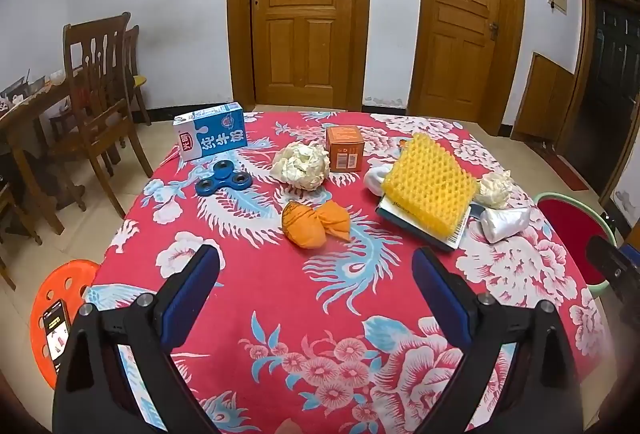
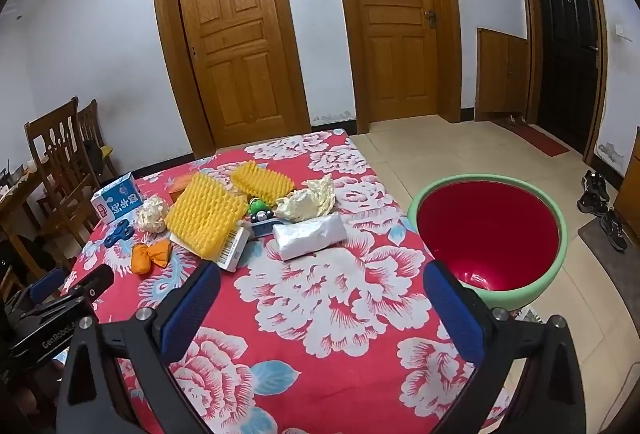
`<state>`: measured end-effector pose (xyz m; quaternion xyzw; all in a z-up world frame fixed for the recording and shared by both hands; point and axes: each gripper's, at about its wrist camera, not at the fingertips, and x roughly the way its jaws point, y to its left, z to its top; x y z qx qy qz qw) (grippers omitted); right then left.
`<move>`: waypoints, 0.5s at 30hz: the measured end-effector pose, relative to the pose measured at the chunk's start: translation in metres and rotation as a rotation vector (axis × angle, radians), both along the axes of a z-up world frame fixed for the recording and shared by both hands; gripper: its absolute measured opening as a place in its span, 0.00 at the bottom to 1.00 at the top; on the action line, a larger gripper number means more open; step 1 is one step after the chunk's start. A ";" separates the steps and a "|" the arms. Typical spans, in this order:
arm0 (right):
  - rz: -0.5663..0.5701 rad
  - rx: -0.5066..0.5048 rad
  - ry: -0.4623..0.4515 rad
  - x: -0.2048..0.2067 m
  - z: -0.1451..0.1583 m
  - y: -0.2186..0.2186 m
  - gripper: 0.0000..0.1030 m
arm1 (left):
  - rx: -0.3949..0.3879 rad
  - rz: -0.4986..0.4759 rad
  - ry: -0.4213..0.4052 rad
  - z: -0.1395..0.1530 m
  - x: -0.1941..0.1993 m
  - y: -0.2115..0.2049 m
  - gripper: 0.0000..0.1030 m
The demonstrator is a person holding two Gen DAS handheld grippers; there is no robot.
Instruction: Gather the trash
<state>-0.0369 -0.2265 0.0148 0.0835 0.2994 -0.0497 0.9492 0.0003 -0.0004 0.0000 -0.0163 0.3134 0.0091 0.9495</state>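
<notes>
Nearest the cameras, the left hand-held gripper [image 1: 316,266] and the right hand-held gripper [image 2: 322,284] both hang over the near part of the bench [image 1: 280,314] with jaws spread wide and nothing between them; each tilts down toward the flowered red cloth. Nothing is gripped, so the collecting looks to be at its start, with the first pick not yet made.

Just beyond the left one lies an orange wrapper [image 1: 314,224] twisted like a bow, the closest piece of trash. Past it sit a crumpled paper ball [image 1: 300,166], a blue fidget spinner [image 1: 224,182], an orange box [image 1: 345,153] and, farthest, a blue milk carton [image 1: 210,136]. To the right, yellow foam netting [image 2: 206,220] rests on a booklet, with a silvery white packet [image 2: 310,236] beside it, another crumpled paper [image 2: 310,200] behind, and a small green toy [image 2: 260,208] between them.

A red bin with a green rim [image 2: 488,234] stands on the floor just beside the bench's right edge, seemingly empty.

The next move probably calls for lowering one gripper around a light piece, such as the wrapper or the packet, pinching gently, then carrying it over the bin. The spinner and toy are likely not trash.
</notes>
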 end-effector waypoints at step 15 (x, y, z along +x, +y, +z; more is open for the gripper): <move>-0.009 0.002 0.003 -0.001 -0.004 -0.001 1.00 | -0.023 0.006 0.012 -0.003 0.000 0.005 0.93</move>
